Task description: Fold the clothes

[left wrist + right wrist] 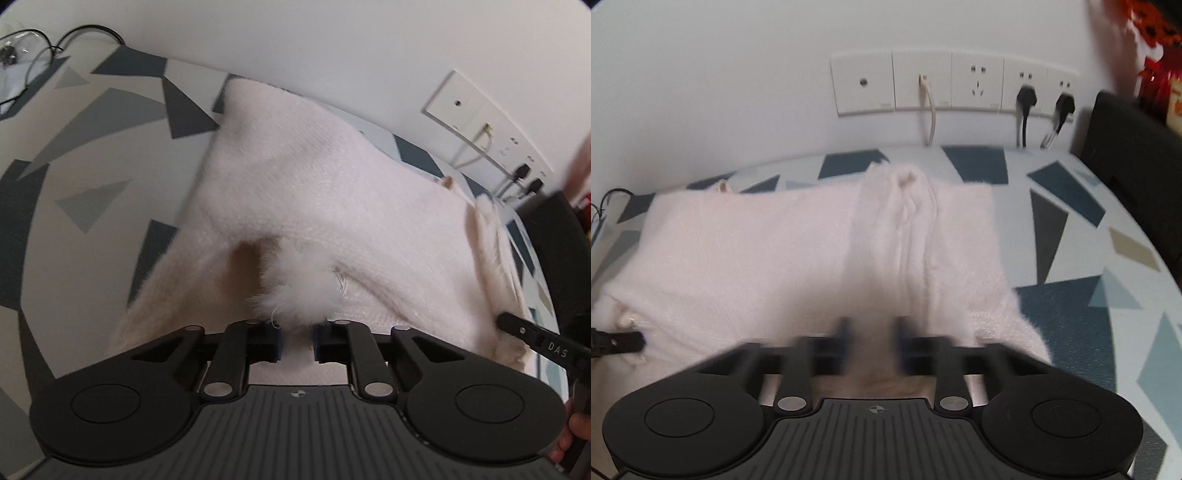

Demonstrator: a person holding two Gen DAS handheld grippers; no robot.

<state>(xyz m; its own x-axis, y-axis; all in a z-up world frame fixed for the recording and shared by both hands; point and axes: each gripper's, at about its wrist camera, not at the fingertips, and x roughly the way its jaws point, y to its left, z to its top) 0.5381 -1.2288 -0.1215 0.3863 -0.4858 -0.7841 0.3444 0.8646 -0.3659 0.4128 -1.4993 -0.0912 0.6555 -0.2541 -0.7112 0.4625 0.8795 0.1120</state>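
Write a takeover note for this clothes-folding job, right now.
Left gripper: jaws nearly closed on a fluffy tuft at the near edge of the pale pink knit sweater.
Right gripper: blurred, jaws close together over the same near edge, with fabric between them; grip unconfirmed.
Sweater lies on the triangle-patterned tabletop, against the wall below the sockets.
Done: one part, likely a sleeve, appears folded in over the body.
Left: confirm both grips, fold the near edge across, flatten.

Left gripper pinched; right gripper apparently too.
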